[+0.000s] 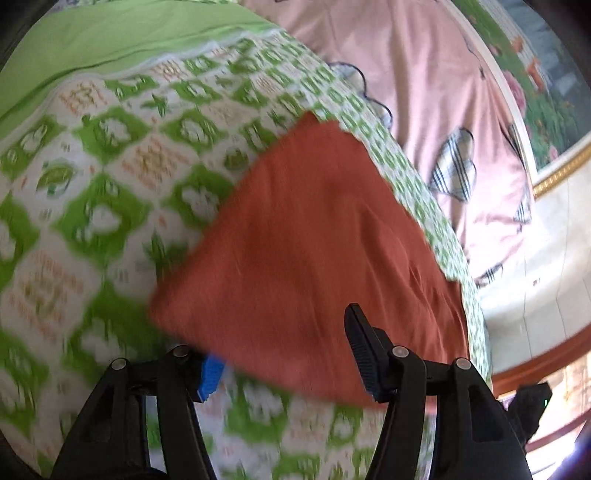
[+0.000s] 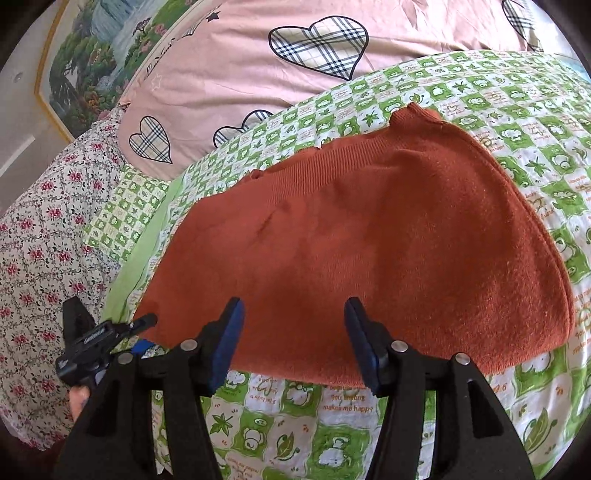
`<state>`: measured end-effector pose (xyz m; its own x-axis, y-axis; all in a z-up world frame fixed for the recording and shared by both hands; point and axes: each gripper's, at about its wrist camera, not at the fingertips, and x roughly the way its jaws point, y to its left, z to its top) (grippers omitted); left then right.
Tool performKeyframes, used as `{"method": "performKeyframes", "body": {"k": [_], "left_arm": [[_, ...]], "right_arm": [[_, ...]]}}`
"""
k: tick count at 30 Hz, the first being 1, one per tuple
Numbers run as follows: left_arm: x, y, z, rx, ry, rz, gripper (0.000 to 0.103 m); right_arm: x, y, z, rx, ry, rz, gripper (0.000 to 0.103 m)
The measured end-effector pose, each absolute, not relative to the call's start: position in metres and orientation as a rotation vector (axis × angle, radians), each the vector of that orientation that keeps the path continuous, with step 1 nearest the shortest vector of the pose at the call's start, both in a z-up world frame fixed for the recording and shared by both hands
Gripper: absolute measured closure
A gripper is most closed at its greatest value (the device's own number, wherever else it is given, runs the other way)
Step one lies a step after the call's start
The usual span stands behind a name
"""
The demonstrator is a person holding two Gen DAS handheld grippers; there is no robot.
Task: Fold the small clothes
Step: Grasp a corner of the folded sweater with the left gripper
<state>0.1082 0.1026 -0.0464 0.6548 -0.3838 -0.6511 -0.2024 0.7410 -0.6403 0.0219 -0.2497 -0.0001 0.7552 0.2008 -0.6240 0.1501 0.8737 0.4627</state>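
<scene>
A rust-orange knit garment [image 2: 369, 236] lies folded flat on a green-and-white patterned sheet [image 2: 517, 122]. It also shows in the left wrist view [image 1: 314, 240], where the picture is blurred. My right gripper [image 2: 293, 339] is open, its jaws wide apart just above the garment's near edge, holding nothing. My left gripper [image 1: 282, 354] is open; the garment's near corner lies over its left finger and hides the tip, the right finger [image 1: 360, 343] stands above the cloth. The left gripper also shows at the garment's left corner in the right wrist view [image 2: 107, 338].
A pink quilt with plaid hearts [image 2: 295, 62] lies beyond the sheet. A floral cloth [image 2: 44, 236] is at the left. A plain green cloth [image 1: 110, 33] lies at the far side. A framed landscape picture [image 2: 92, 55] hangs on the wall. The bed edge and floor [image 1: 535, 295] are at right.
</scene>
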Motion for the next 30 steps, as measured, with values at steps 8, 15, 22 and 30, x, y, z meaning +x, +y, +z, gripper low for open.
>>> {"method": "performKeyframes", "body": {"k": [8,15,22,30], "left_arm": [[0.136,0.087,-0.029,-0.621,0.827,-0.091,0.084],[0.134,0.032,0.018,-0.434,0.739,-0.197,0.093],[0.139,-0.076,0.041,-0.236,0.725,-0.352,0.093],[0.144,-0.142,-0.011,-0.114,0.819,-0.400,0.093]], "right_arm": [[0.036,-0.277,0.009,0.537,0.705,0.005,0.045],[0.050,-0.305,0.014,0.570,0.700,0.024,0.045],[0.067,-0.328,0.018,0.623,0.719,0.095,0.045],[0.117,-0.328,-0.002,0.715,0.811,0.234,0.037]]}}
